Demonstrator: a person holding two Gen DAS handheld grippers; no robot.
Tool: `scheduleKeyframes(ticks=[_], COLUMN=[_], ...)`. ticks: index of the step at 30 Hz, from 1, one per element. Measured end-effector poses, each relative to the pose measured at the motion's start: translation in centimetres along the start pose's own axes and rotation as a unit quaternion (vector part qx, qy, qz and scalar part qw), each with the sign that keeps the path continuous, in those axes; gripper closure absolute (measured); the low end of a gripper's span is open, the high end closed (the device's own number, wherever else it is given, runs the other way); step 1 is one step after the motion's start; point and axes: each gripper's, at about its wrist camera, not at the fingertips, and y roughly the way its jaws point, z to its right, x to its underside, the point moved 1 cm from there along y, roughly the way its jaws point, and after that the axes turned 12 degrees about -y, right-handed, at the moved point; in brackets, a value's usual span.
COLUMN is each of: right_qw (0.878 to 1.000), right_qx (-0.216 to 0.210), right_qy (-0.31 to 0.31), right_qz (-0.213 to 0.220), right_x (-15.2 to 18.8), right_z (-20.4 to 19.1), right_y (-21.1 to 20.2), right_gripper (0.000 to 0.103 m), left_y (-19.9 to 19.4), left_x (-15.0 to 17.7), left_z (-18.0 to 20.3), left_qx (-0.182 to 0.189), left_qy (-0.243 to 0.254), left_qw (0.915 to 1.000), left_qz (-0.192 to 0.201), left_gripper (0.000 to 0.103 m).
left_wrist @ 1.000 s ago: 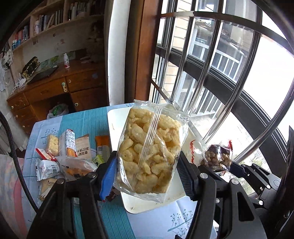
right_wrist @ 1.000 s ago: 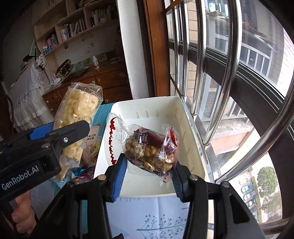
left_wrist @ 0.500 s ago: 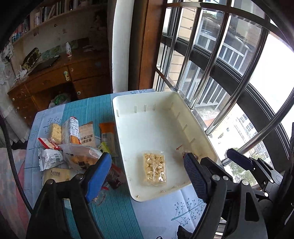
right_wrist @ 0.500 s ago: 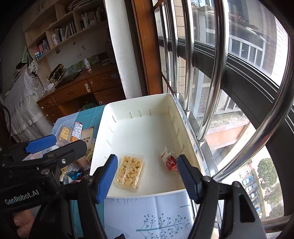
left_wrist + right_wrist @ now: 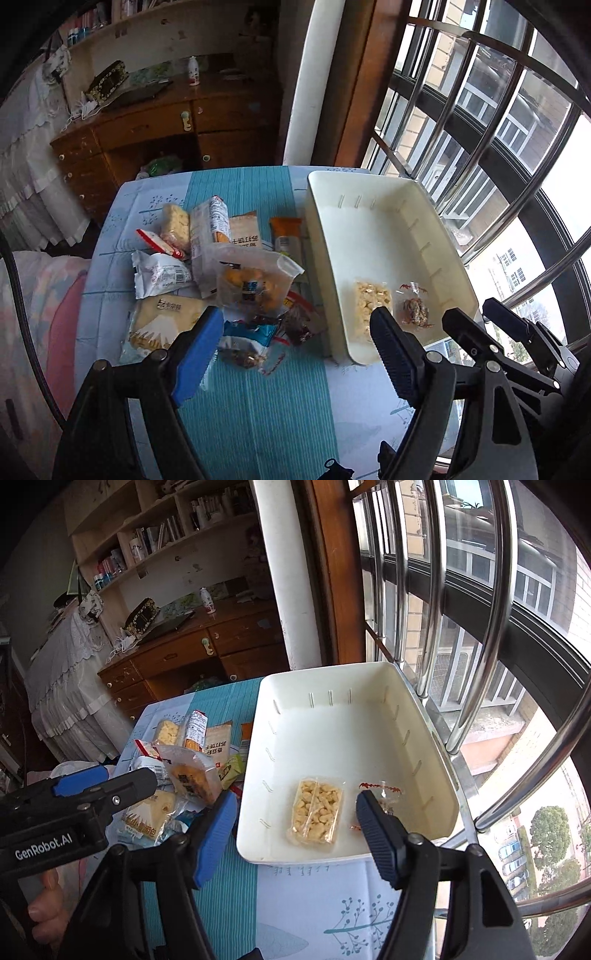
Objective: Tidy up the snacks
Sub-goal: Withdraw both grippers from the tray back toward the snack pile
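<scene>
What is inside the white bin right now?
The white bin holds two packets near its front wall: a clear pack of pale puffs and beside it a small red-trimmed bag of brown snacks, partly hidden in the right wrist view behind a gripper finger.

Bright window [image 5: 480, 590] daylight, dim room, fisheye-warped edges.

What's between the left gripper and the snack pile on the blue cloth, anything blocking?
Nothing visible. The left gripper is open and empty above the snack pile, with only air between them. The white bin sits to the pile's right, holding two packets, and is out of the path.
</scene>
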Motion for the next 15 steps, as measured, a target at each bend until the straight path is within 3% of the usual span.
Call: scheduleKeyframes(ticks=[15], right_qw=[1.000], right_qx=[0.000], right_qy=[-0.003], right_qz=[-0.006], right_x=[-1.8], right_z=[-7.1], right_y=[1.6], right_gripper=[0.035], left_y=[2.5], left_x=[-1.6], left_z=[-9.4], left_qx=[-0.040], left_qy=[-0.016], left_qw=[0.9964], left_qz=[-0.073], left_gripper=[0.022])
